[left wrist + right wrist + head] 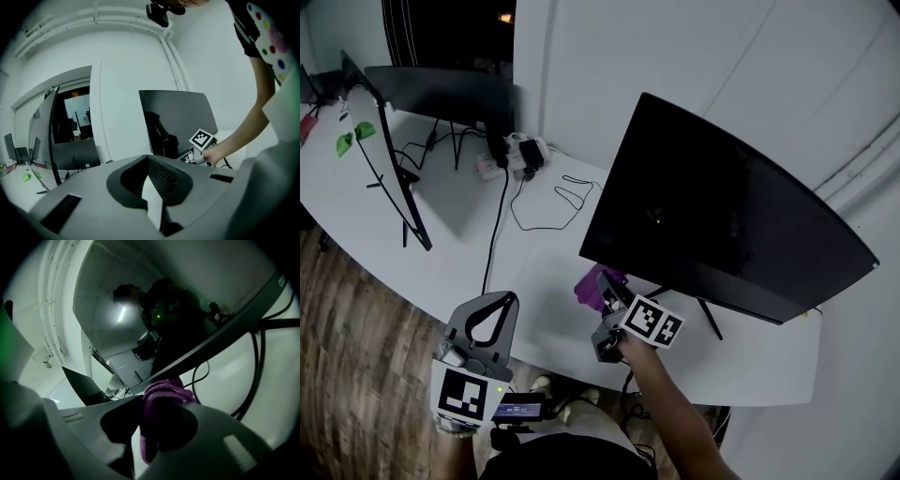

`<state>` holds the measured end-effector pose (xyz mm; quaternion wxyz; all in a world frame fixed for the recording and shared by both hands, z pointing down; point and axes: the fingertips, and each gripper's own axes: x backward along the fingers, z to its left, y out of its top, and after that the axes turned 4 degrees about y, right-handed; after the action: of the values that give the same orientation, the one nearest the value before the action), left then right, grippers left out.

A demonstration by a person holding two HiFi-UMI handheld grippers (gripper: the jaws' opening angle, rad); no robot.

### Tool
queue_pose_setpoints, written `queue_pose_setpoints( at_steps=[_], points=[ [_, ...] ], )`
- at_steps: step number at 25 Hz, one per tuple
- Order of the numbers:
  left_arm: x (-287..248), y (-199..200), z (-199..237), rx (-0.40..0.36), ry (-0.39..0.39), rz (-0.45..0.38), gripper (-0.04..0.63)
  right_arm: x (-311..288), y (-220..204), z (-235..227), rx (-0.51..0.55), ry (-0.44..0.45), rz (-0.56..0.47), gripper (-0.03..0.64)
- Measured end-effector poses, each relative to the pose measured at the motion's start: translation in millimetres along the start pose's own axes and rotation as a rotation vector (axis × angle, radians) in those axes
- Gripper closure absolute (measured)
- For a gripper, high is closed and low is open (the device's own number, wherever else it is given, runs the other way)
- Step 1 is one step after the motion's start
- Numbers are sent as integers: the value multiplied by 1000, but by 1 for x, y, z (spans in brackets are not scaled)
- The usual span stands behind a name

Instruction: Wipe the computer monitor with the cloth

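Observation:
A black computer monitor (722, 225) with a dark screen stands on the white table (534, 272), tilted back. My right gripper (609, 298) is shut on a purple cloth (589, 282) just under the monitor's lower left corner. In the right gripper view the cloth (161, 404) bunches between the jaws, close below the monitor's bottom edge (211, 348). My left gripper (492, 307) hangs at the table's front edge, shut with nothing in it. From the left gripper view, the monitor (178, 122) and the right gripper (201, 146) lie ahead.
A thin second monitor (394, 159) stands at the left and a third (441, 94) at the back. A power strip (511, 155) and loose cables (553, 202) lie behind. The monitor's stand leg (710, 319) is next to my right gripper. Wood floor (356, 319) is below.

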<state>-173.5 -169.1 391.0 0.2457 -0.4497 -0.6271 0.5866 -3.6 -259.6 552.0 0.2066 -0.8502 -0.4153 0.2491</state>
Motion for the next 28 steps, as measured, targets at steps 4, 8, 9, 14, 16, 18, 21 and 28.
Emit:
queue_pose_setpoints(
  at_steps=[4, 8, 9, 14, 16, 18, 21, 28],
  points=[
    [5, -4, 9, -1, 14, 3, 590, -19, -10, 12, -5, 17, 13, 536],
    [9, -8, 16, -1, 22, 8, 590, -34, -17, 22, -19, 31, 13, 535],
    [11, -9, 17, -1, 23, 10, 591, -37, -19, 25, -26, 35, 11, 535],
    [16, -13, 24, 2, 29, 16, 591, -52, -26, 35, -81, 42, -18, 535],
    [17, -15, 26, 3, 31, 19, 589, -56, -27, 39, -123, 46, -42, 536],
    [18, -16, 28, 1, 31, 19, 590, -59, -28, 43, -167, 56, -66, 537],
    [19, -17, 30, -2, 30, 18, 590, -65, -27, 51, -220, 80, -103, 537],
    [20, -15, 31, -6, 23, 9, 590, -66, -12, 66, -286, 109, -178, 537]
  ],
)
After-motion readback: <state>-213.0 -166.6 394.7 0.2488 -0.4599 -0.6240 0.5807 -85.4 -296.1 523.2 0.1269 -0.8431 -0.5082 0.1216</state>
